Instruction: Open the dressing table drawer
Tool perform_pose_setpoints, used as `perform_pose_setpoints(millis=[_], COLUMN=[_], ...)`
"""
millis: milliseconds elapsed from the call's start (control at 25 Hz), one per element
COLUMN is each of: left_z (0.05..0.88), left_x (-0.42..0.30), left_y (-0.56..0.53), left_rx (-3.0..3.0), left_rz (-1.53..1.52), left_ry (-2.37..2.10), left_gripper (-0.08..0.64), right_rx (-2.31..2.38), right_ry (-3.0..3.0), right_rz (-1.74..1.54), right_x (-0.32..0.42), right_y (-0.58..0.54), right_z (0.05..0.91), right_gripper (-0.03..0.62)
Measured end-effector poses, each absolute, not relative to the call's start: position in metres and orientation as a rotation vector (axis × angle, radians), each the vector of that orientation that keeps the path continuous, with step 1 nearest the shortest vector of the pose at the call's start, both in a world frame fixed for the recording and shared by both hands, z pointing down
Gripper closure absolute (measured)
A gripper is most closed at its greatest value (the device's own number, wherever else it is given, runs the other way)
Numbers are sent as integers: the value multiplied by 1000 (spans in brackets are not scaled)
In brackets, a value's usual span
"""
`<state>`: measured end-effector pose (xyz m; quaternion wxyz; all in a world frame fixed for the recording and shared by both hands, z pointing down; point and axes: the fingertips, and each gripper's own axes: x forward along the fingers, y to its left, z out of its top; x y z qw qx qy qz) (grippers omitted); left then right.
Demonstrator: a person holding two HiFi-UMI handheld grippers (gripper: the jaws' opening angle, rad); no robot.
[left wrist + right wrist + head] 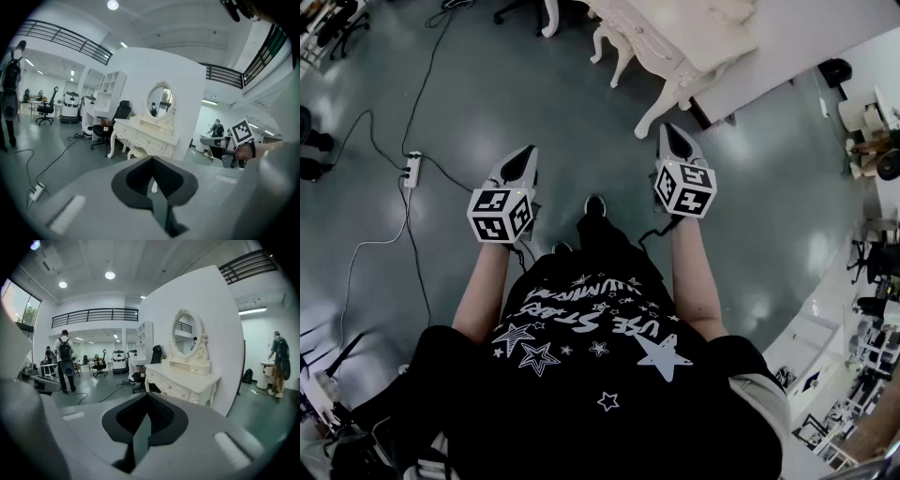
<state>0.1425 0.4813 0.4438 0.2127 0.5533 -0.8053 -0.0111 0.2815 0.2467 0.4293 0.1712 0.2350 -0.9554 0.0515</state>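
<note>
The left tongs (pixel 524 161) and the right tongs (pixel 673 137) are both pressed together with nothing between them, pointing toward the white carved dressing table (pixel 675 42) and well apart from it. The head view gives only its tabletop and curved legs from above. The gripper views add the oval mirror (pixel 185 331) atop it and its knobbed drawer fronts (pixel 174 389), shut, ranged along the table's long side, facing away from the white wall panel (pixel 211 310) behind it.

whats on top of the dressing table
An oval mirror in a white frame stands at the back of the dressing table. The rest of the top looks bare; anything behind the mirror's base is hidden.
</note>
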Motion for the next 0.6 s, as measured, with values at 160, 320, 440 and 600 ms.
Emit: perform_pose_setpoints(millis=[160,320,440,600], left_z=[438,438,442,445], left_x=[149,156,161,163], left_y=[486,490,497,506], left_rx=[1552,1557,1550,1545], left_rz=[-42,-46,-50,-51], left_ry=[-2240,-2242,-2239,-2233], left_gripper=[560,560,560,560], right_rx=[656,659,672,682], right_ry=[-2716,-2722,-2723,-2723], right_rz=[143,141,139,166], right_x=[288,296,303,304], right_y=[258,262,267,275], right_z=[426,424,424,428], right_gripper=[566,566,565,565])
